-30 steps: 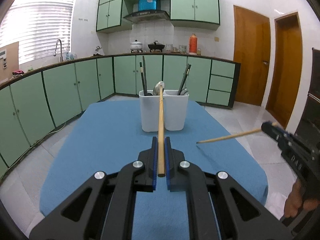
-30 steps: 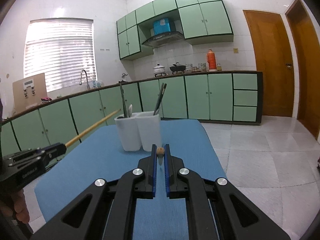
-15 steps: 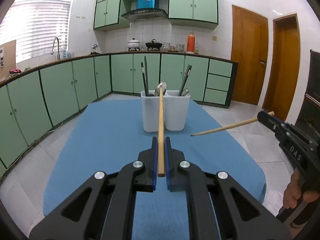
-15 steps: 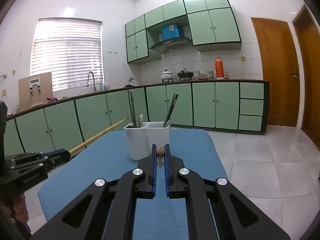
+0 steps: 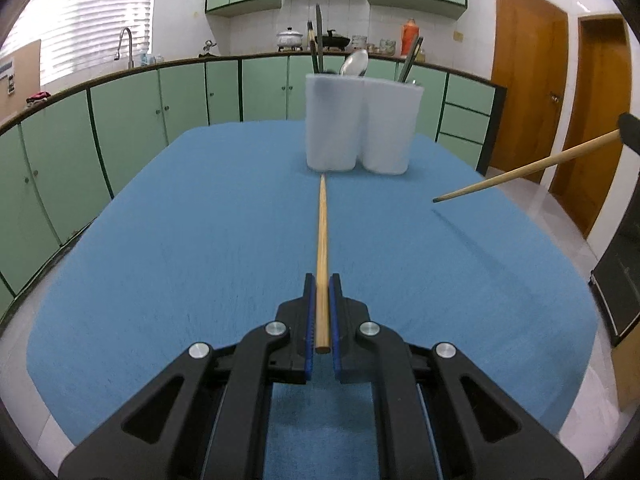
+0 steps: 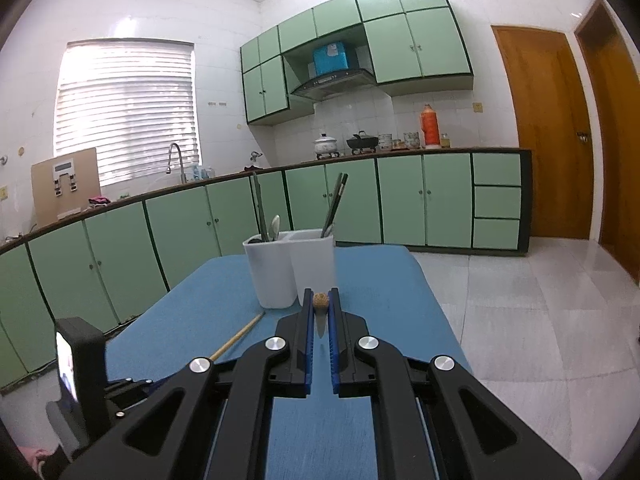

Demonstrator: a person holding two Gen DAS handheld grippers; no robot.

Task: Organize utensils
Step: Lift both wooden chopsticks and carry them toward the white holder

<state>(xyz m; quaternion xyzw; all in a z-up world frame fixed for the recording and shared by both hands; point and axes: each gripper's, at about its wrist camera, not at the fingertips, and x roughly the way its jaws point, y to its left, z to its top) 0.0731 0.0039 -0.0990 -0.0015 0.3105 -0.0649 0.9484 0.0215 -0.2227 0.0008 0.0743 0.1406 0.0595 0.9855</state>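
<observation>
Each gripper pinches one wooden chopstick. The left gripper (image 5: 321, 280) has its blue pads pressed tight on the thick end of its chopstick (image 5: 321, 236), so the stick pokes straight out in front like a long nose. The thin tip points at the foot of the white utensil holder (image 5: 362, 124) and is very near the blue cloth (image 5: 160, 260), or maybe on it; I cannot tell which. The right gripper (image 6: 321, 312) is also squeezed shut on the other chopstick (image 6: 321, 300). From its own camera we only see the round end of that stick, because it points right along the fingers. In the left view that stick (image 5: 520, 170) comes in from the right edge of the table and hangs in the air above the cloth, with its shadow under it. The holder stands near the far edge of the table. It has two cups joined together, and dark chopsticks and a spoon (image 5: 354, 63) already stand in them. The sticks are held by their thick ends so the thin tips can go into a cup first, I think. Both sticks are outside the holder, so the job is not done yet.
</observation>
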